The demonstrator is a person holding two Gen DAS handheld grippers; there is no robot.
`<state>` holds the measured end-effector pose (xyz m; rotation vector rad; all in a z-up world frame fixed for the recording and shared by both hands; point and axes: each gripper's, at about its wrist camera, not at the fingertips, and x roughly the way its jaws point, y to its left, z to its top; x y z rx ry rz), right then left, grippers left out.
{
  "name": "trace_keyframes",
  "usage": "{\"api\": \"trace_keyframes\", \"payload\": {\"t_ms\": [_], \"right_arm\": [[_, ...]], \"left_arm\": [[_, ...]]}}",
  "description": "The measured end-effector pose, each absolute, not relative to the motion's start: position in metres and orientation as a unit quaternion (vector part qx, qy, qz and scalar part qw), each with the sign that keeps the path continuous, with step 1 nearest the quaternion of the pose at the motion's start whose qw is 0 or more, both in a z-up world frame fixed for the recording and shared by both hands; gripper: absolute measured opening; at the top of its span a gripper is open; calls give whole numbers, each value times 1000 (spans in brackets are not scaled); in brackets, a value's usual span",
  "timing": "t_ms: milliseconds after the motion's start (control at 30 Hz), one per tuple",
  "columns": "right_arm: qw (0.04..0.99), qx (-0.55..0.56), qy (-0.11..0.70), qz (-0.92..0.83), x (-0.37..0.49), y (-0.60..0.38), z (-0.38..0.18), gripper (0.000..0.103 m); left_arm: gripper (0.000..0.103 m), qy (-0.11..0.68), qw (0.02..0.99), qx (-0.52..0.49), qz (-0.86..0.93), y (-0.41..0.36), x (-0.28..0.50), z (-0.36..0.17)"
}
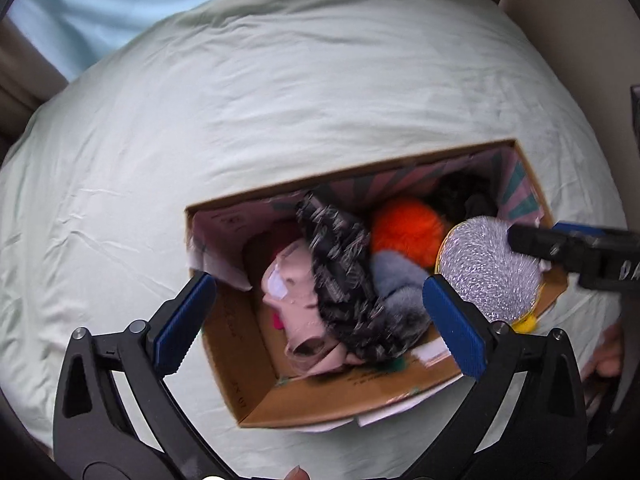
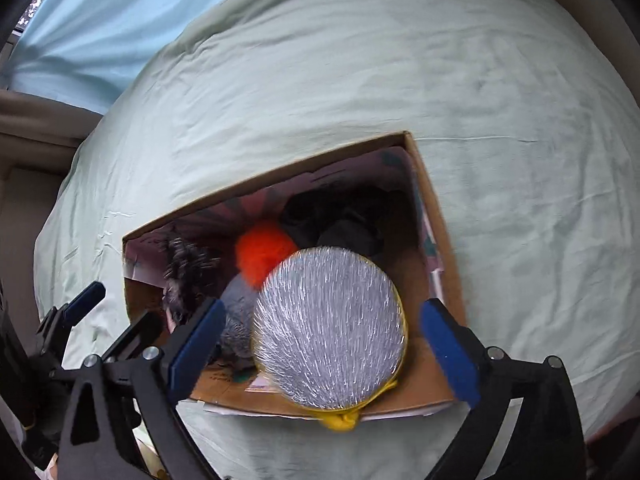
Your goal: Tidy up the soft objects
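Both tongs, left and right, gaped wide above the brown cardboard box; a silver tinsel ball sat at its near edge

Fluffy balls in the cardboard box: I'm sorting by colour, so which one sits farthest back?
The bright orange fluffy ball, against the box's far patterned wall; the grey fluffy ball lies nearer, and the silver tinsel ball rests on the right rim.

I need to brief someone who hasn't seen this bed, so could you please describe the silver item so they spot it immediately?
On the pale green bedsheet sits an open cardboard box full of soft items. At its right end, beside the orange pompom, lies the silver tinsel ball. It alone glitters and has a yellow rim; its neighbours are matte fur or fabric.
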<state>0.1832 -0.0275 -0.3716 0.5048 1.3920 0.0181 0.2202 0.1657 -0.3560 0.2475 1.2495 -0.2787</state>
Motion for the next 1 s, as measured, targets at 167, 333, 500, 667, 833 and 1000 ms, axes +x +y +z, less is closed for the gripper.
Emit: {"api": "trace_keyframes", "payload": {"t_ms": [167,333,500,667,833,1000], "right_arm": [[739,221,636,14,181,-27,-368,97],[750,217,625,17,172,-27,-356,97],[765,212,608,18,162,-24,-334,97],[786,190,587,22,149,-18,-297,97],[821,142,552,23,134,-14,-234,97],[864,84,496,25,115,-11,-162,97]], "left_arm": [[103,585,795,102,-123,173,214,-353],[103,576,803,93,-122,178,204,-339],[103,560,815,86,-122,184,191,-313],[103,540,830,63,-124,193,174,-268],[103,504,854,41,-122,204,157,-206],[103,451,886,12,-106,214,137,-134]]}}
